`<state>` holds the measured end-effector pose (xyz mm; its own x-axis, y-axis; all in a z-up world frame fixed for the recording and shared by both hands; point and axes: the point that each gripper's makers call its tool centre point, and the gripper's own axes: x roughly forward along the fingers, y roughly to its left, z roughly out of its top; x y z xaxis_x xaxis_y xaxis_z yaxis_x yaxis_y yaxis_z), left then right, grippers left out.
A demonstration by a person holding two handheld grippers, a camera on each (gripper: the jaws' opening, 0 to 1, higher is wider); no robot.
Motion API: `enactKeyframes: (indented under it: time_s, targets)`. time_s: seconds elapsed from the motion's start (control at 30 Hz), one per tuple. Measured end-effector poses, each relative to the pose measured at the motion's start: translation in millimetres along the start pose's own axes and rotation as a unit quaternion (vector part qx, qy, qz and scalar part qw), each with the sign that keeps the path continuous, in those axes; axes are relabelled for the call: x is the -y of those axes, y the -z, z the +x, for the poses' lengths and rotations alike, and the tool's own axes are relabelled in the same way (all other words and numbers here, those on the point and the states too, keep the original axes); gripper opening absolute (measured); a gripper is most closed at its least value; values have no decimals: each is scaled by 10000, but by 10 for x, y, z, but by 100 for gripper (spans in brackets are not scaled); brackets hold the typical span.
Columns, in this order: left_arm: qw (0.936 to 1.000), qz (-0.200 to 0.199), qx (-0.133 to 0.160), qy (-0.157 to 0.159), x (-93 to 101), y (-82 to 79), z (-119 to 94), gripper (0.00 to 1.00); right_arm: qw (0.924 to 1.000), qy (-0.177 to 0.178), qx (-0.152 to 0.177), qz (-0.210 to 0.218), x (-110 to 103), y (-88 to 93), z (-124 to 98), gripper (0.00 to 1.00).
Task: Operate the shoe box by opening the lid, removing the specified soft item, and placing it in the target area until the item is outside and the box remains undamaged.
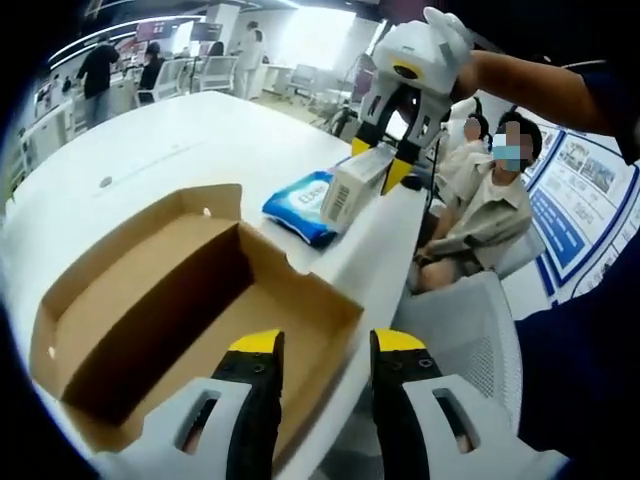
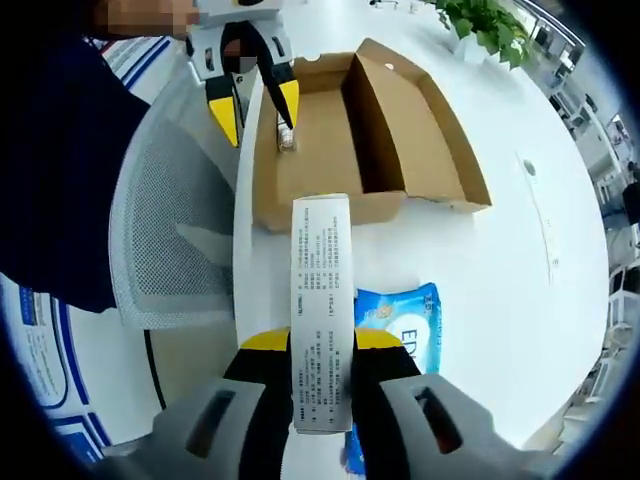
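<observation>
An open brown cardboard shoe box (image 1: pixel 190 300) lies on the white table (image 1: pixel 170 140), its lid folded back flat and its inside bare. My left gripper (image 1: pixel 320 345) hovers open over the box's near corner. My right gripper (image 1: pixel 385 160) is shut on a long white carton (image 1: pixel 352 187), held above a blue soft pack (image 1: pixel 300 205) lying beside the box. From the right gripper view, the white carton (image 2: pixel 320 310) sticks out between my right gripper (image 2: pixel 320 345) fingers, the blue soft pack (image 2: pixel 400 330) lies below, and the shoe box (image 2: pixel 370 140) and left gripper (image 2: pixel 255 105) sit beyond.
A grey mesh chair (image 2: pixel 170 230) stands against the table edge near the box. A person (image 1: pixel 480 210) sits just past the table's corner. A green plant (image 2: pixel 485 25) stands at the table's far end. People and chairs (image 1: pixel 215 70) are in the background.
</observation>
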<state>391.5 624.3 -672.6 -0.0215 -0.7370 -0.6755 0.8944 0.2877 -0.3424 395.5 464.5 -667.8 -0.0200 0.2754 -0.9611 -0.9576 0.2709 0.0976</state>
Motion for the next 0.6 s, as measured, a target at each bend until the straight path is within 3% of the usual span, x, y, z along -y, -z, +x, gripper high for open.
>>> enactKeyframes:
  time_s: [0.23,0.6]
  targets:
    - [9999,105,-62,111,139,-100,161,33,9999,85,-112,19,53,327,-83,18]
    - [9996,143,-163,198,189,-173,356,32,9991,144,-393,19,131,948,-139,18]
